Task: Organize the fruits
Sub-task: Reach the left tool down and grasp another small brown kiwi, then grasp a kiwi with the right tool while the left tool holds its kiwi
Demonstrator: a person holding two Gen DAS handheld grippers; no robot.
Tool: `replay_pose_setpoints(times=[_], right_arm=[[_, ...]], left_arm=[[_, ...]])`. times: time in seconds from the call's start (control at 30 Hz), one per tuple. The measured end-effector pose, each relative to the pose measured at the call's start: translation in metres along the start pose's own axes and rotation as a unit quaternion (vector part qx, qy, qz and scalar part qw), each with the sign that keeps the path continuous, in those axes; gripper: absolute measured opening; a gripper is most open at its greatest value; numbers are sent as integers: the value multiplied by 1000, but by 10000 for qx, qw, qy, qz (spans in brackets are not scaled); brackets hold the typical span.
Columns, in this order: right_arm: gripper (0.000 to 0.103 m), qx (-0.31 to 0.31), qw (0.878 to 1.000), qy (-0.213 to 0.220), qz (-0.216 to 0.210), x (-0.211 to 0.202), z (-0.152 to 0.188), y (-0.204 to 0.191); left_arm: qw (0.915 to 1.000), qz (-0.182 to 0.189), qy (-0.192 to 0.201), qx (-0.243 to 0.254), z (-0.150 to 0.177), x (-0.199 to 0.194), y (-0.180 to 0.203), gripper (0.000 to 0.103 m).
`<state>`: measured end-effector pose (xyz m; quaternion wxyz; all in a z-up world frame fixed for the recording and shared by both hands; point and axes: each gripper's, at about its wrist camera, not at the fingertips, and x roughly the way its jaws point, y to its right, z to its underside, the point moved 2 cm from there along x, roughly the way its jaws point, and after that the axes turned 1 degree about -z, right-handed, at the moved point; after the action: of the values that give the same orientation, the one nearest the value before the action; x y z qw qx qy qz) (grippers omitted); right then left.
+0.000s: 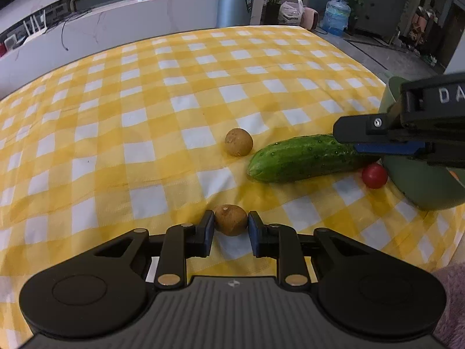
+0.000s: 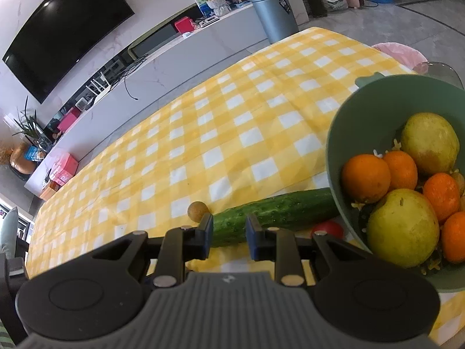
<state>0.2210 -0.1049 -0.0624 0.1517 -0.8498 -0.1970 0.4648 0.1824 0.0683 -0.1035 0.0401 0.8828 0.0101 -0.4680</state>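
Brown, matte, near-spherical longan (image 1: pixel 231 220) sits between the pads of the left tongs (image 1: pixel 230 226), both blue pads touching its sides: closed on it, fruit at or just off the cloth. Thin brittle shell, so keep the squeeze light and centred on the widest part; it's round and will squirt out if the pads ride high. Lift straight, then carry right toward the green bowl (image 2: pixel 337 145).

Right tongs (image 2: pixel 227 232) open, jaws either side of the cucumber (image 2: pixel 270 212) near its left end, not clamped from what I see. Cucumber is long, glossy, bumpy, stiff; a grip nearer its middle would stop it swinging.

Ahead of the left tongs: a second longan (image 1: pixel 239 142), well apart. Right of it the cucumber, its far end touching or just beside the bowl. Cherry tomato (image 1: pixel 374 176) smooth, red, tucked against the bowl's base, soft skin.

Bowl is smooth plastic-looking, already holding oranges (image 2: pixel 365 178) and yellow-green pears (image 2: pixel 402 226). Bench under yellow-white checked tablecloth (image 1: pixel 145 116), slightly wrinkled; round fruit may roll.
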Motion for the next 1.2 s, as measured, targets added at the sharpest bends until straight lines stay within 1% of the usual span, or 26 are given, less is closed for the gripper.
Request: replay_pose_setpoints(times=[0.33,0.5,0.57,0.63,0.73,0.9,1.1,1.2], right_arm=[[22,-135,9998,158,-35,1,-4,-4],[22,-409,9990,146,97,14,-13,-15],[23,-598,9981,75,89,24,-18,-24],[36,-897,9959,-55,71,37,-21,-37],[36,-1202,9918,-298,313,59,-22,-50],[36,-1446,9857,-693,526,89,-19,-58],[38,-1638,9811,-822,615,100,-17,-62],[40,-1689,9800,-905,543,106,-16,-65]], left_arm=[[10000,-75,-7,46,-1,-1,2,27],[10000,-27,-45,-38,-1,-1,0,27],[10000,-17,-69,-17,-1,-2,0,27],[9999,33,-114,-92,-1,-2,-3,27],[9998,80,-122,-138,-2,-2,-6,27],[9998,89,-123,-153,-1,-2,-7,27],[9997,113,-121,-163,-1,-3,-9,27],[9997,113,-118,-162,0,-3,-9,27]])
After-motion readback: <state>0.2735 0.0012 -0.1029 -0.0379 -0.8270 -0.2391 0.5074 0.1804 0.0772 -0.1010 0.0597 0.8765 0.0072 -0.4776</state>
